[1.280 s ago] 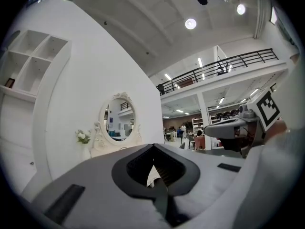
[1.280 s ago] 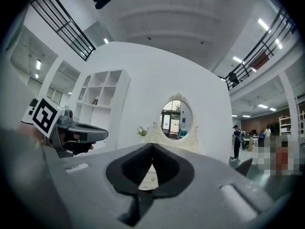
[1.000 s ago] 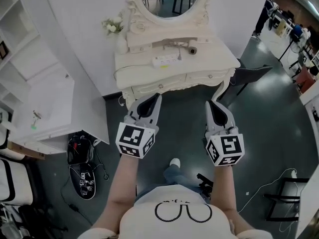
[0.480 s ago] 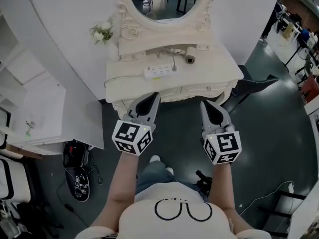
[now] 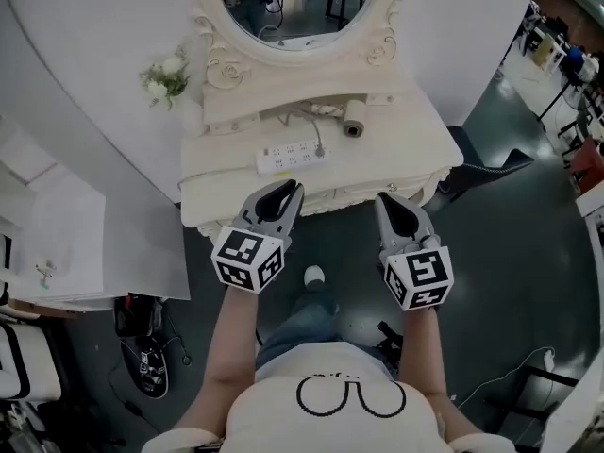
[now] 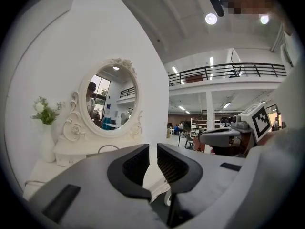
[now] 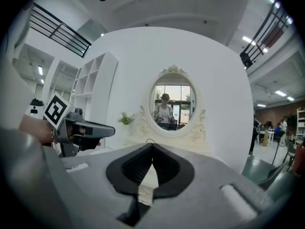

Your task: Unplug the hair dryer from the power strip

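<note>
The power strip (image 5: 288, 157) lies near the middle of the white table (image 5: 401, 149). We see one plug (image 5: 317, 145) seated at its right end, with a cord running back toward the mirror (image 5: 297, 8). The hair dryer (image 5: 354, 119) lies behind the strip and to its right, close to the mirror's base, its round end facing us. A small vase of flowers (image 5: 166, 75) stands at the table's back left corner.

Our left gripper (image 5: 283, 189) hangs at the table's front edge, short of the strip. Its fingers (image 6: 131, 168) have just been opening and now stand a narrow gap apart with nothing between them. Our right gripper (image 5: 394, 201) is level with it, off to the right, also short of the table top. Its fingers (image 7: 164, 168) are pressed together at the tips and pinch nothing.
</note>
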Action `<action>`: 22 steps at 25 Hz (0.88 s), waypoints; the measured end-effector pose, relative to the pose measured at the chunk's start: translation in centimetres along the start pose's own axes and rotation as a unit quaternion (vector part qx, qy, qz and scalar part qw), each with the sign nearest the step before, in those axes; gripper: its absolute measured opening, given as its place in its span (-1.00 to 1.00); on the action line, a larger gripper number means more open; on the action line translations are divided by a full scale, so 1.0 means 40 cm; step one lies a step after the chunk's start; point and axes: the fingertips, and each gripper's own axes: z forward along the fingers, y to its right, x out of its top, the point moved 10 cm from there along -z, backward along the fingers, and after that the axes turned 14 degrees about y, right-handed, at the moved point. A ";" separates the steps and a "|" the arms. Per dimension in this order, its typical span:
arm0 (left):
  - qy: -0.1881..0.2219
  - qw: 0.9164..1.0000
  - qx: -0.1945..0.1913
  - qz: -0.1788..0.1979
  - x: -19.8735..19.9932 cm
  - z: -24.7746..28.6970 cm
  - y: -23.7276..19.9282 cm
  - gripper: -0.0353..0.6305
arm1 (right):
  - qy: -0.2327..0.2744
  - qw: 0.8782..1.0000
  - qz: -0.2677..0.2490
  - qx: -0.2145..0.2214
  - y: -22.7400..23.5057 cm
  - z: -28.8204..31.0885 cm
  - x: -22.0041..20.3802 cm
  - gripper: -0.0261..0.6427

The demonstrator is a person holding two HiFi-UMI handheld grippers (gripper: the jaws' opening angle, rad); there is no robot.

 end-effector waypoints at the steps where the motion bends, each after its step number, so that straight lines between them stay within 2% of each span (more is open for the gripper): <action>1: -0.004 1.000 0.001 -0.003 -0.011 0.028 -0.020 -0.72 | -0.007 1.000 -0.003 0.002 0.020 0.029 -0.009 -0.92; 4: -0.018 1.000 -0.001 -0.009 -0.043 0.115 -0.078 -0.52 | -0.018 1.000 0.004 0.002 0.088 0.121 -0.034 -0.92; 8: -0.050 0.998 -0.016 -0.022 -0.088 0.222 -0.154 0.07 | -0.029 0.999 0.014 0.015 0.156 0.255 -0.064 -0.92; 14: -0.041 0.997 -0.043 -0.055 -0.164 0.342 -0.253 0.03 | -0.069 0.996 0.006 0.064 0.213 0.442 -0.135 -0.92; 18: -0.098 0.993 -0.044 -0.055 -0.243 0.407 -0.305 -0.16 | -0.105 0.989 0.027 0.102 0.252 0.535 -0.192 -0.91; 22: -0.158 0.984 -0.053 -0.059 -0.311 0.464 -0.340 -0.27 | -0.132 0.983 0.052 0.115 0.291 0.597 -0.247 -0.91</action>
